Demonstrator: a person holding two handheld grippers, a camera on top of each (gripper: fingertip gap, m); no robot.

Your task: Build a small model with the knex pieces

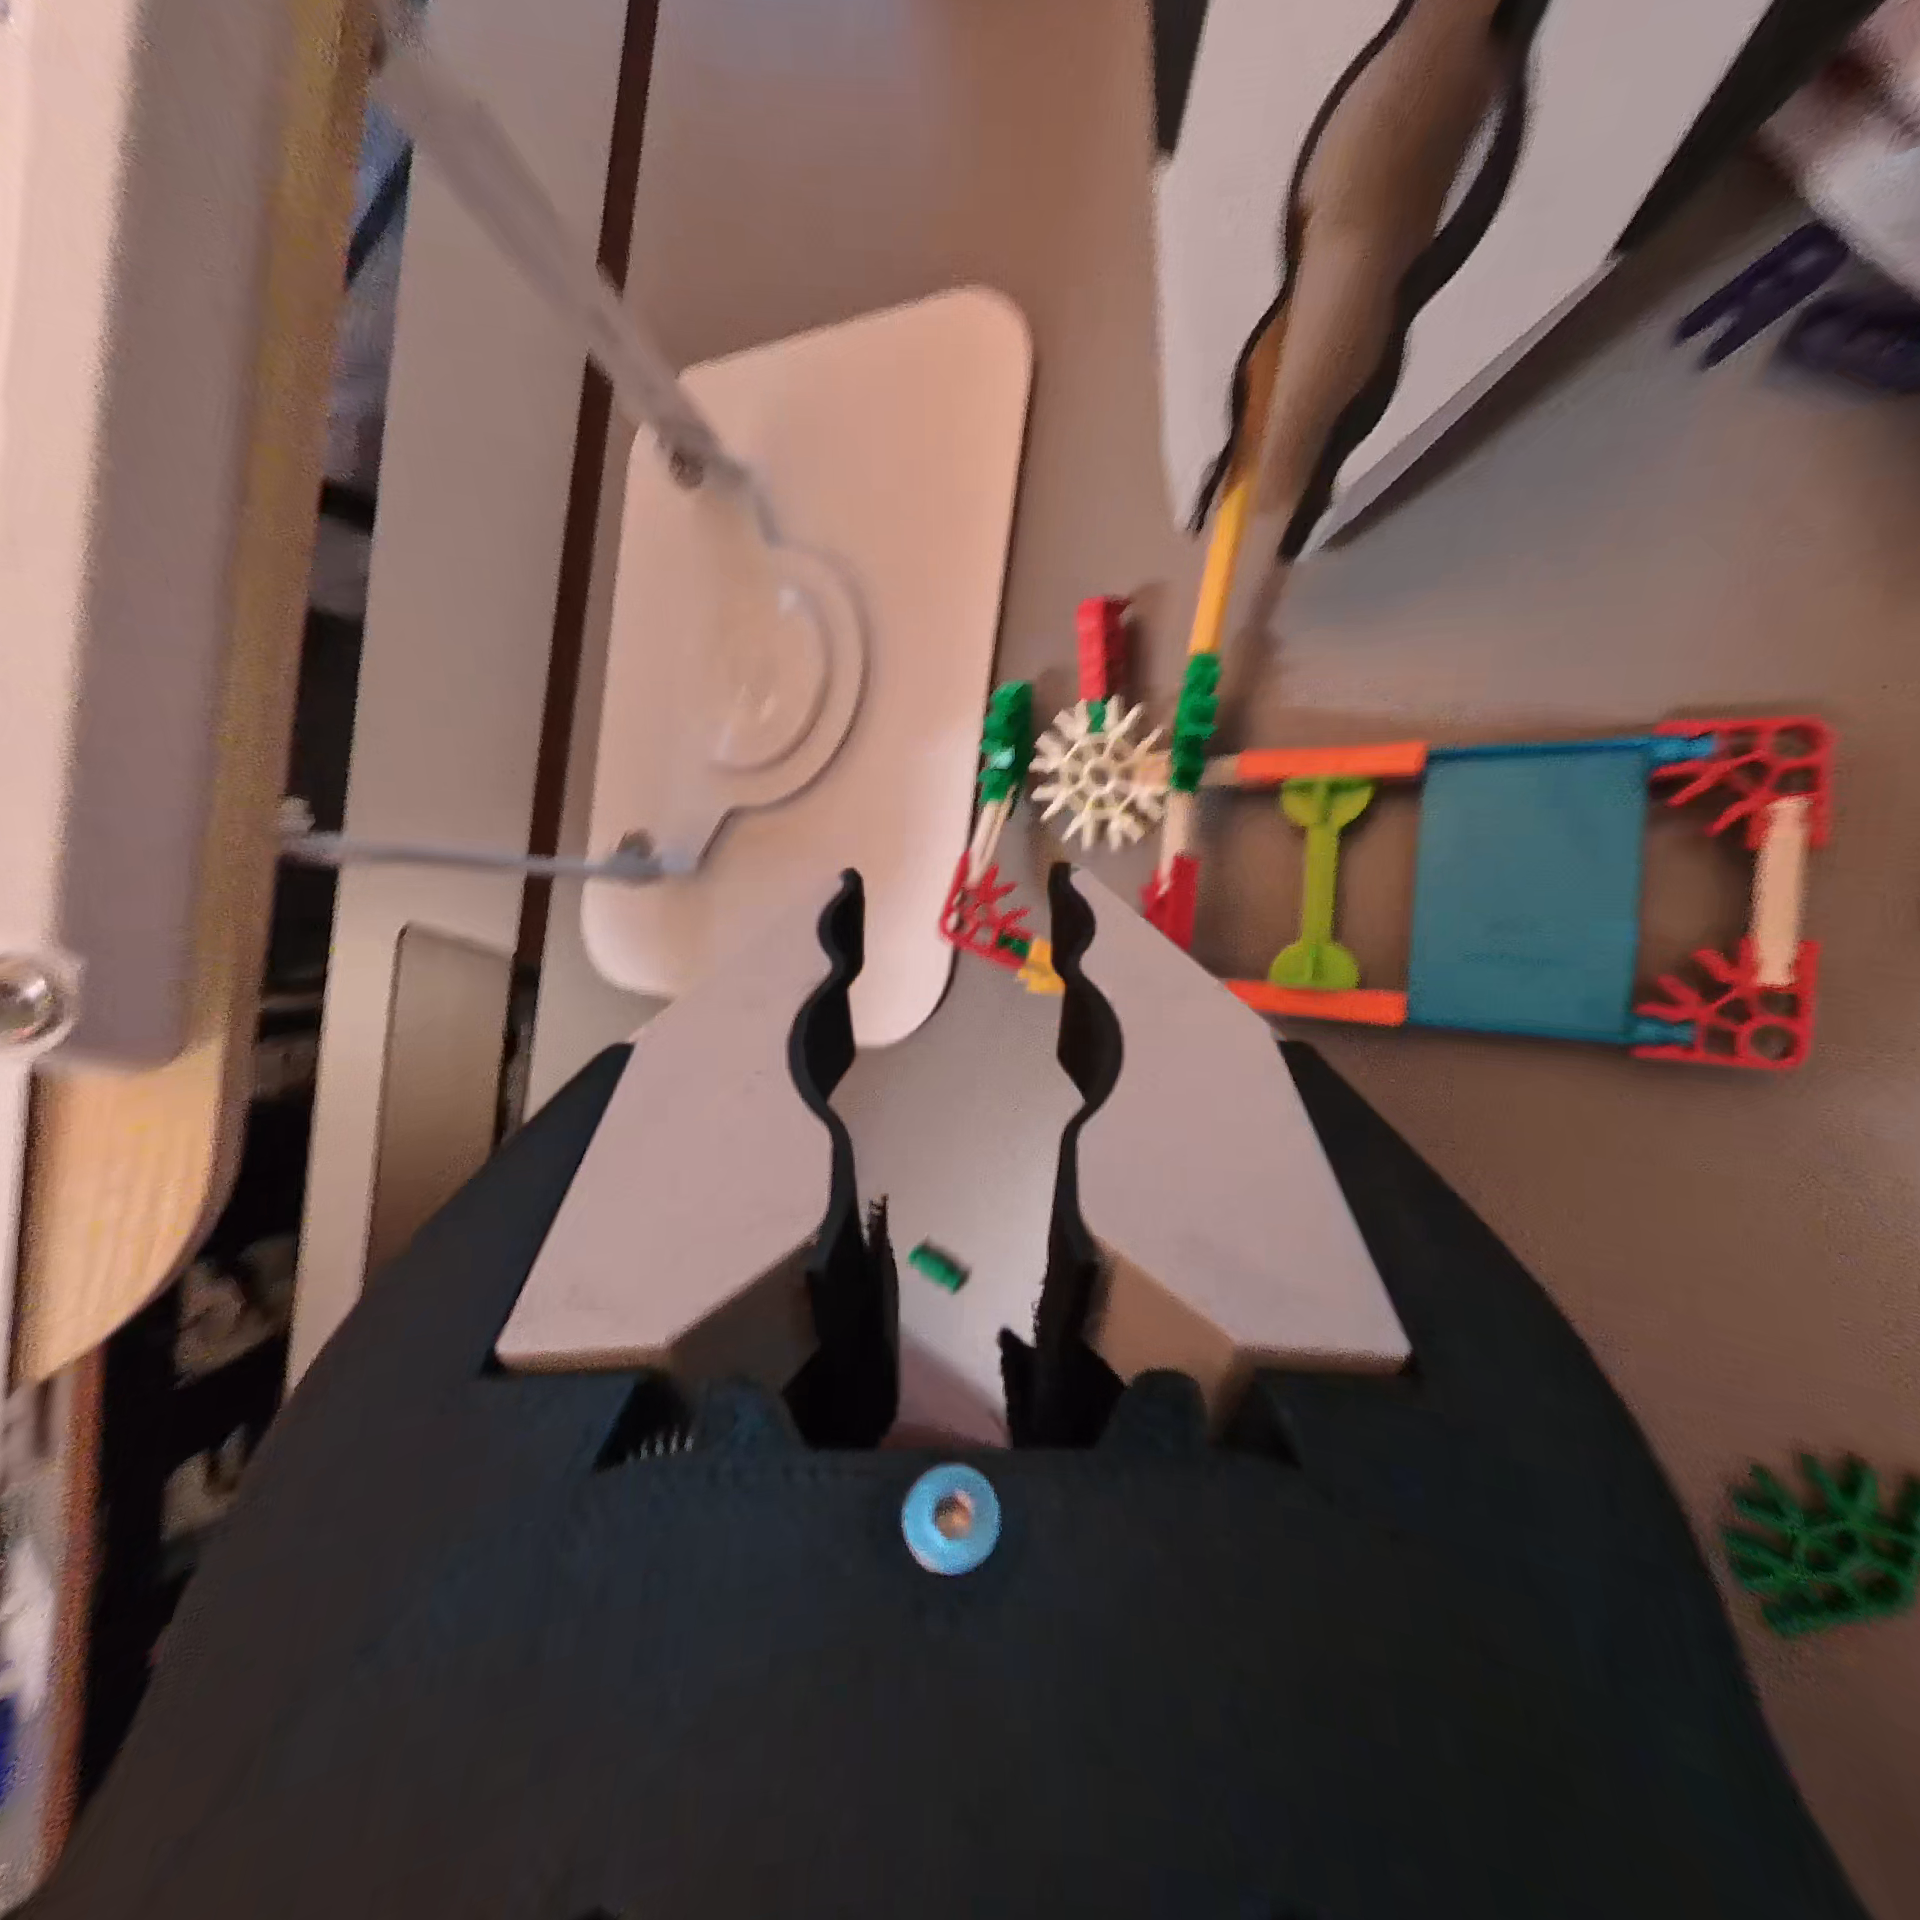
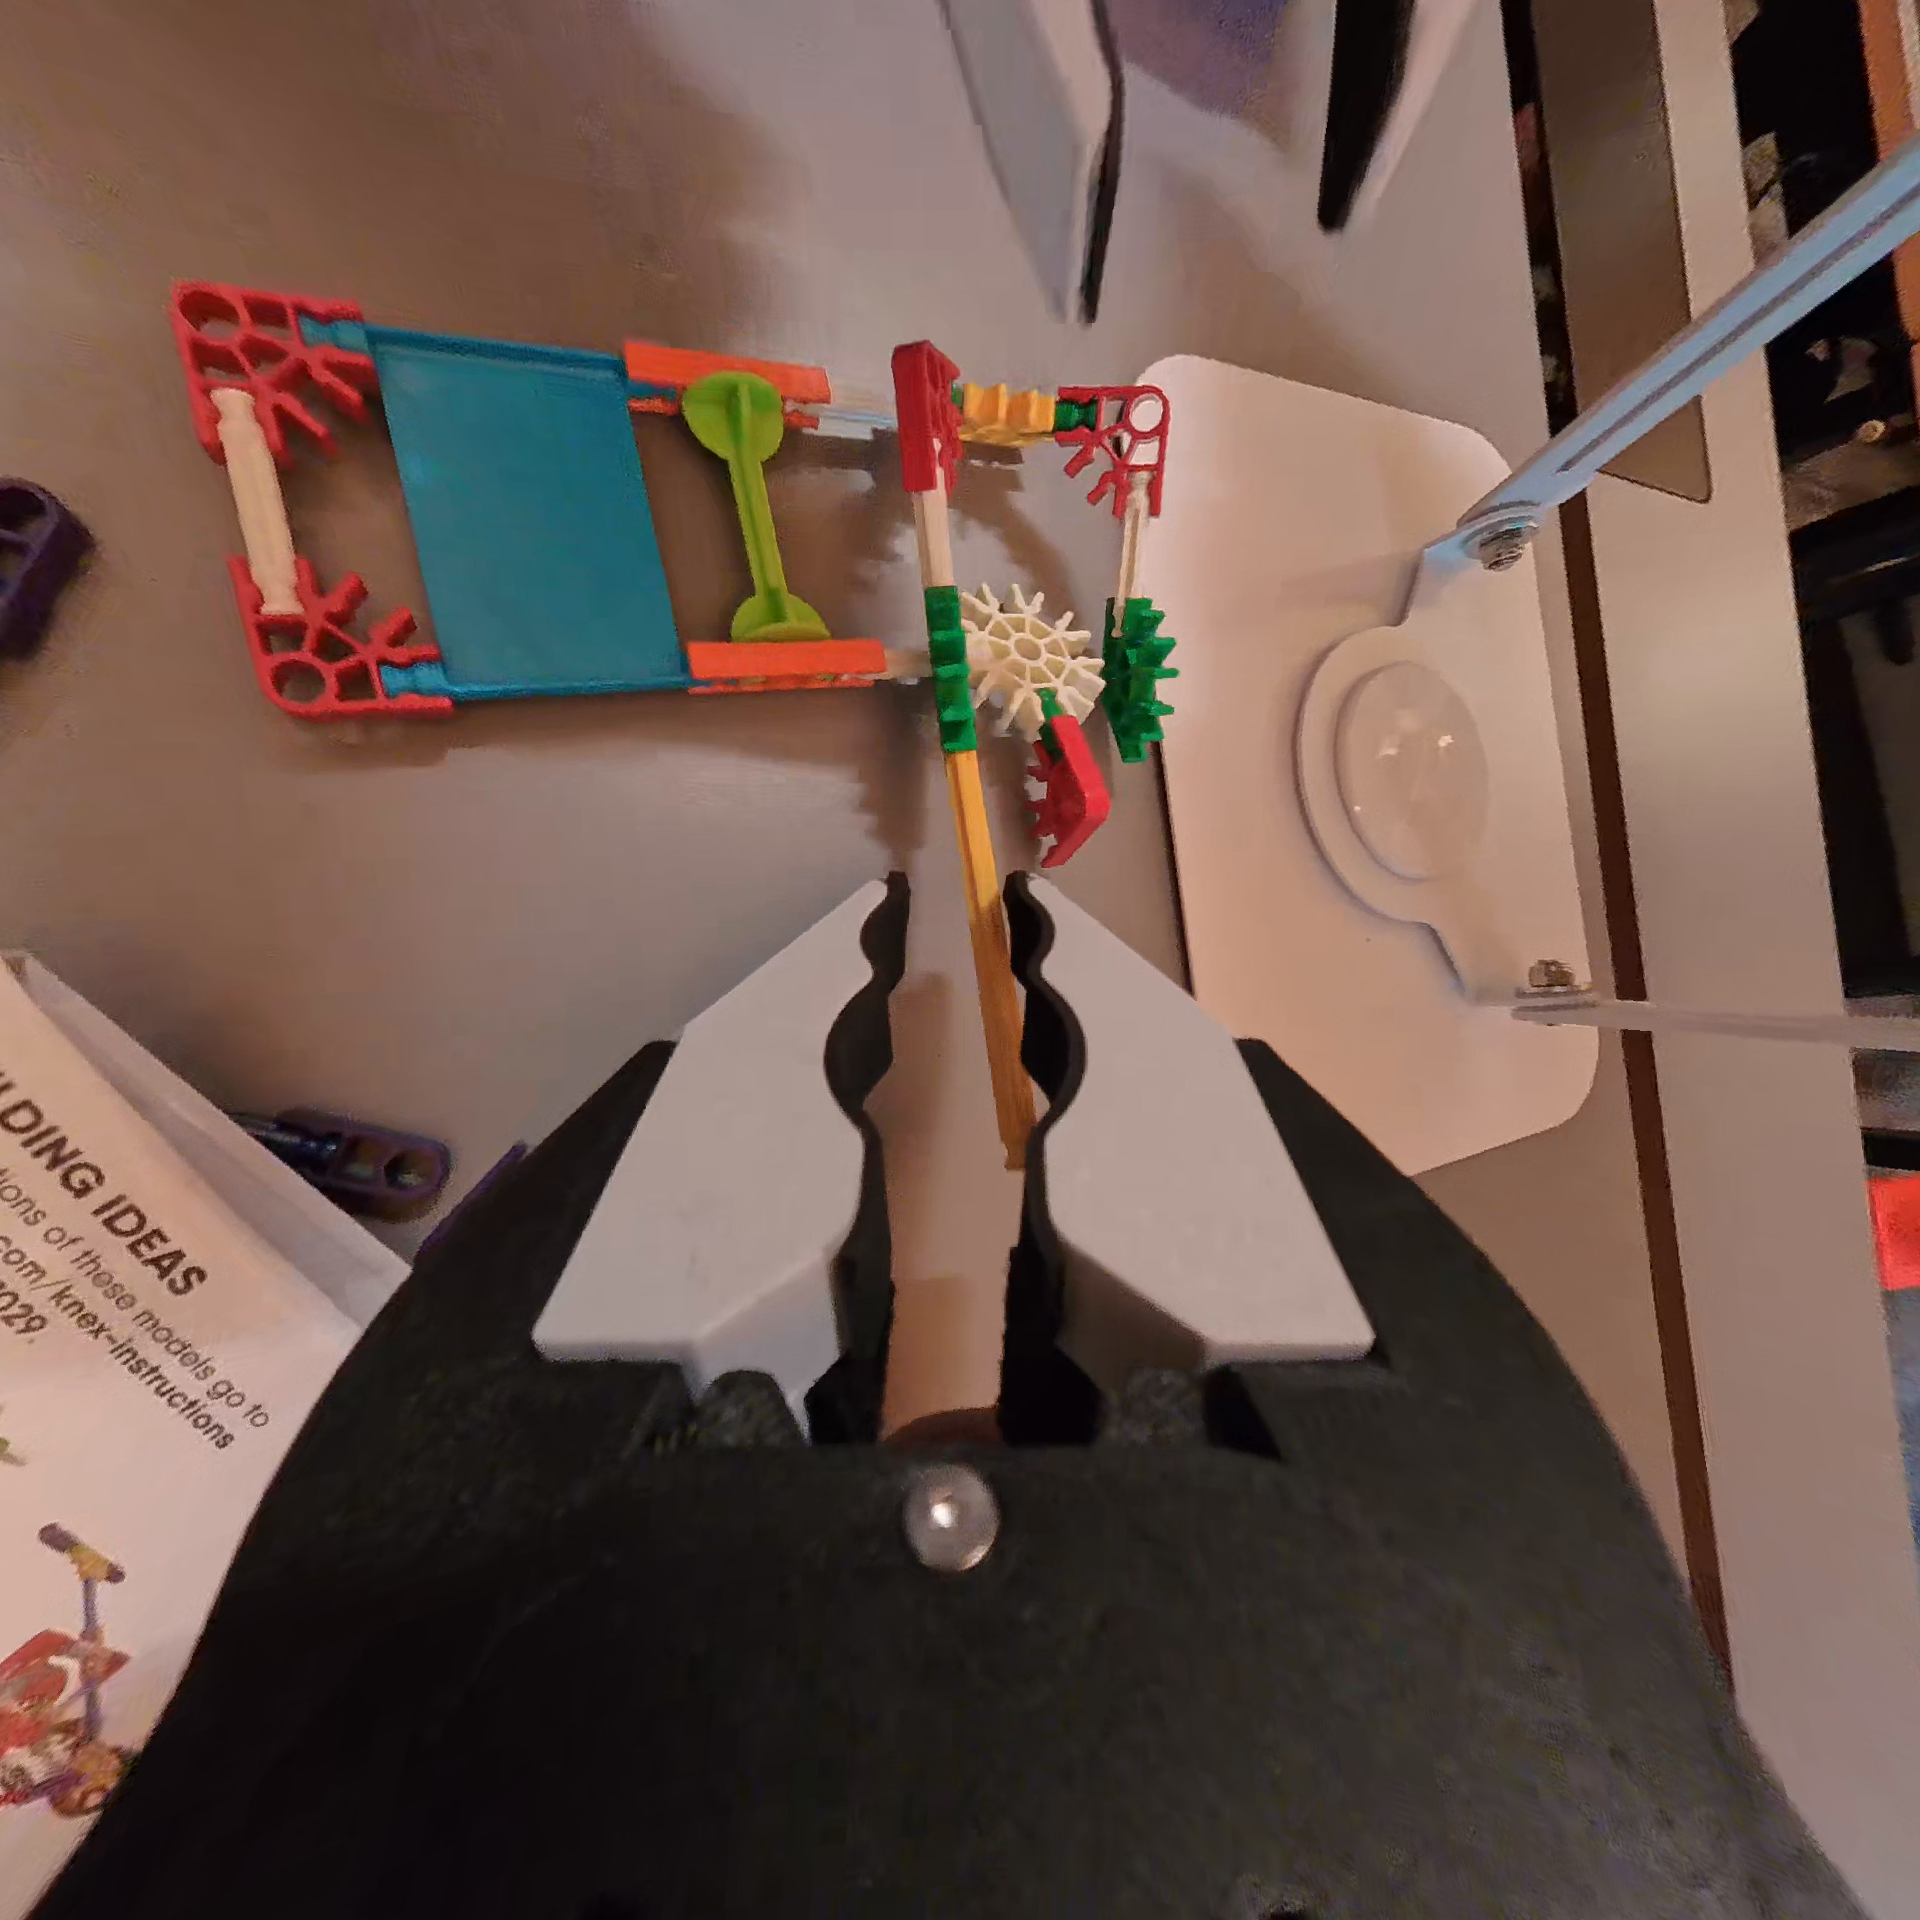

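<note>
right gripper (image 2: 956,883) parted, yellow rod (image 2: 987,935) loose against one finger | left gripper (image 1: 956,883) open, empty | risk: rod could slip, unclamped

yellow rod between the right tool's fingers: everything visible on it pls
The yellow rod is a thin, straight, plastic-looking stick. It runs from the green connector on the toy frame back between the fingers of the right tool. It lies against the right-hand finger; a gap shows beside the other. Its near end stops partway down the fingers. Whether it is gripped, I cannot tell.
</note>
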